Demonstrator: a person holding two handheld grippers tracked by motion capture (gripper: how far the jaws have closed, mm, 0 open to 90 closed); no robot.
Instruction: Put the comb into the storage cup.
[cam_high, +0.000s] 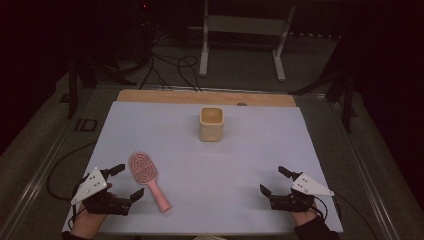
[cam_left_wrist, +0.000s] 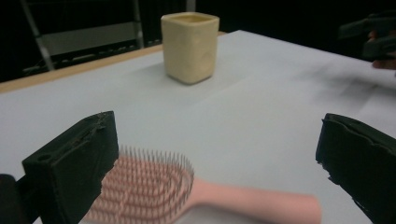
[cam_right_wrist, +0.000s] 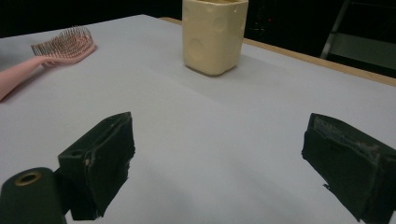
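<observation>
Left claw (cam_high: 121, 182): held low over the tabletop (cam_high: 225, 165), jaws spread wide.
Right claw (cam_high: 274, 180): held low, jaws spread, nothing gripped.
Brush (cam_high: 148, 179): flat, just beside the left claw.

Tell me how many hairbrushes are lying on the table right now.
1. The pink hairbrush lies bristles up on the white table, just in front of the open left gripper. None seems hidden, though I can't see inside the yellow cup.
</observation>
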